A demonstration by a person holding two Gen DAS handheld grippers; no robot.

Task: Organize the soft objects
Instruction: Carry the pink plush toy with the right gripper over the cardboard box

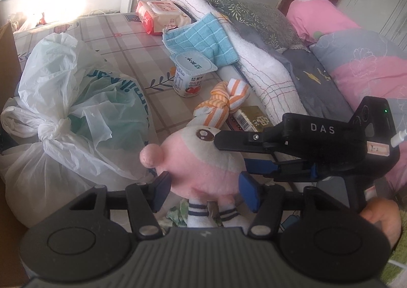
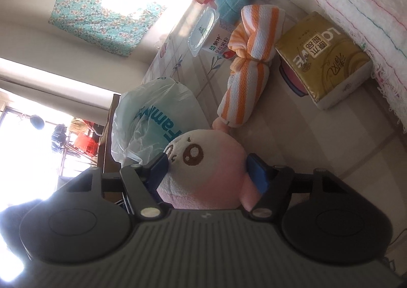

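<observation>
A pink and white plush toy (image 1: 203, 160) with brown eyes and striped socks sits low in the left wrist view. My left gripper (image 1: 206, 188) is shut on its body, a blue pad pressing each side. My right gripper (image 1: 234, 153) reaches in from the right and holds the toy's head. In the right wrist view that head (image 2: 203, 173) fills the gap of my right gripper (image 2: 207, 168), with both pads against it. Just behind the toy lies a knotted orange-striped cloth (image 1: 223, 99) (image 2: 249, 64). A blue checked cloth (image 1: 206, 36) drapes over a rolled white towel (image 1: 262, 69).
Tied white plastic bags (image 1: 76, 99) bulk up on the left. A yoghurt cup (image 1: 189, 71), a gold tissue pack (image 2: 323, 59) and wet-wipe packs (image 1: 160, 13) lie on the patterned bed sheet (image 1: 114, 33). Pink and grey quilts (image 1: 368, 64) are piled on the right. A hand (image 1: 381, 219) grips the right gripper's handle.
</observation>
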